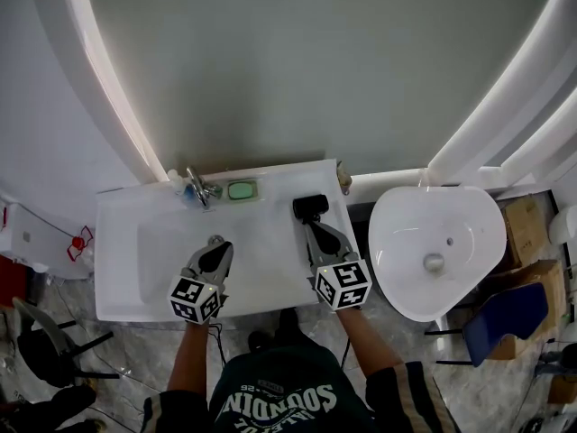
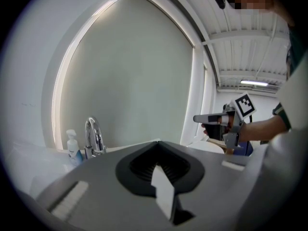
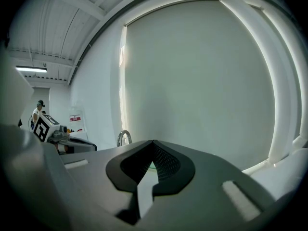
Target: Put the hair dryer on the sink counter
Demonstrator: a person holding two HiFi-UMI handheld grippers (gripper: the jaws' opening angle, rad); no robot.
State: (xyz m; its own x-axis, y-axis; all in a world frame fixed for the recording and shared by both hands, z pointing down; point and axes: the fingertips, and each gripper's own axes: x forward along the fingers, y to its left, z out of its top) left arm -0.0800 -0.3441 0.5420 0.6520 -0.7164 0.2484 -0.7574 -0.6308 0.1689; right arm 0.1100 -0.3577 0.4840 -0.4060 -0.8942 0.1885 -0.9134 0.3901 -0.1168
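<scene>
Looking down in the head view, the white sink counter [image 1: 117,233] carries a chrome faucet [image 1: 200,188], and the black plastic hair dryer [image 1: 311,207] sits well to the right of that faucet, apparently resting on the counter's rear right part. The right gripper [image 1: 313,226] hovers just behind the dryer, tips pinched together and holding nothing. The left gripper [image 1: 215,241] hangs over the basin, in front of the faucet, also closed.

Over to the left gripper view: its jaws meet at the tip with nothing between them, the faucet ahead on the left, the dryer a dark lump far right of it.

In the right gripper view the jaws are together and empty, the faucet beyond them on the left.

The dryer looks rigid, fairly light, smooth-shelled and liable to slip. If it needs shifting, the narrower handle is likely the best hold, not the wide barrel.
</scene>
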